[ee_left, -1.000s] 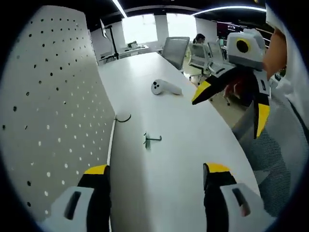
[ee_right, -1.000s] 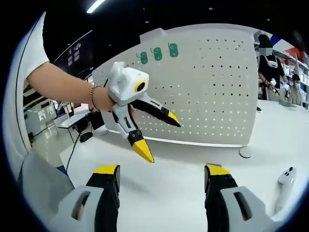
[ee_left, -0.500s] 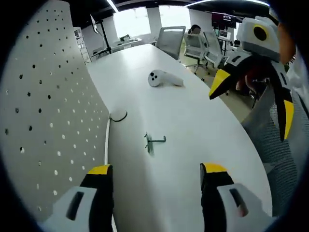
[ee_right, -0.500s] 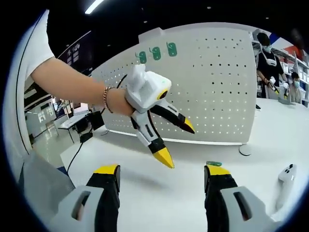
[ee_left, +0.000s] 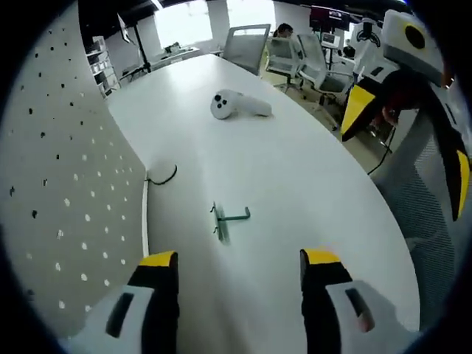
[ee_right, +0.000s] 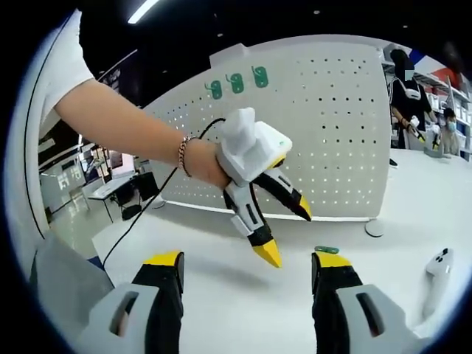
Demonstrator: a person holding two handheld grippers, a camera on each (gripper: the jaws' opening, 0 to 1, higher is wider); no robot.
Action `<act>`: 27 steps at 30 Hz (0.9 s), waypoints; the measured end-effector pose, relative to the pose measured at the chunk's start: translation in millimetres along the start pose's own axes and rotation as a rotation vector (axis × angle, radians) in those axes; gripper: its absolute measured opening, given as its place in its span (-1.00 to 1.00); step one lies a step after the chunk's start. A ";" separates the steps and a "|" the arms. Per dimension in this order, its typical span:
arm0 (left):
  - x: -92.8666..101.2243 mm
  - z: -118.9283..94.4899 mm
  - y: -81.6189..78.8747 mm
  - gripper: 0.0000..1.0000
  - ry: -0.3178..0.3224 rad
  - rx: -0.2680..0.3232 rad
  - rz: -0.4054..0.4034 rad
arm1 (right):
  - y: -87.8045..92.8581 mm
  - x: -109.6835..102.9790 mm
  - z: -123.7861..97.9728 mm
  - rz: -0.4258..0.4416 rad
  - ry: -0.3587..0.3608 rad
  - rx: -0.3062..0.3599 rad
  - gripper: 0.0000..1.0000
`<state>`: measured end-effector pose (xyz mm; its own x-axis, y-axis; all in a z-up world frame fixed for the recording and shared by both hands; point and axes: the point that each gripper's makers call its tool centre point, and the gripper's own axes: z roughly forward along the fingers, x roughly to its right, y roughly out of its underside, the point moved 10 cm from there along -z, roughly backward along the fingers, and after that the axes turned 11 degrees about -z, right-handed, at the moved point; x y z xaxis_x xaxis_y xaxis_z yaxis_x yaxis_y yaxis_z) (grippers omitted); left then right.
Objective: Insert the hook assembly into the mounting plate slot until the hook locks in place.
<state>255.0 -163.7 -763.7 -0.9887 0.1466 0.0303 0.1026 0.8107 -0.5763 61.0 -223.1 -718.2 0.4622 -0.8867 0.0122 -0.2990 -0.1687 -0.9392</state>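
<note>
A white handheld controller point(ee_left: 237, 105) lies on the white bench point(ee_left: 310, 184) at about twelve o'clock in the left gripper view, and in the right gripper view it sits at four o'clock point(ee_right: 436, 273). A thin black cable point(ee_left: 164, 177) curls on the bench at ten o'clock. Office chairs point(ee_left: 247, 46) stand beyond the far end of the bench, and a person in dark clothes point(ee_right: 408, 96) stands at two o'clock in the right gripper view.

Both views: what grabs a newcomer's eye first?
The big white pegboard standing on the table, with three green hooks near its top edge. Next, the left gripper, jaws open, hanging over the table in front of the board. Then the lone green hook lying flat ahead of that gripper's jaws.
</note>
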 end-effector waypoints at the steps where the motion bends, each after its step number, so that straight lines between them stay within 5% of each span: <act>1: -0.5 2.6 -2.1 0.36 -0.001 -0.001 0.006 | 0.1 0.2 -0.2 0.003 0.001 0.001 0.36; 27: -12.4 50.4 -19.4 0.21 0.073 -0.147 0.032 | 1.4 3.0 -2.0 0.036 0.014 0.013 0.35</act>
<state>259.7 -209.9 -794.1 -0.9747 0.2102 0.0760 0.1541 0.8784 -0.4524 60.3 -226.9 -718.7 0.4400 -0.8978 -0.0169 -0.3038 -0.1312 -0.9437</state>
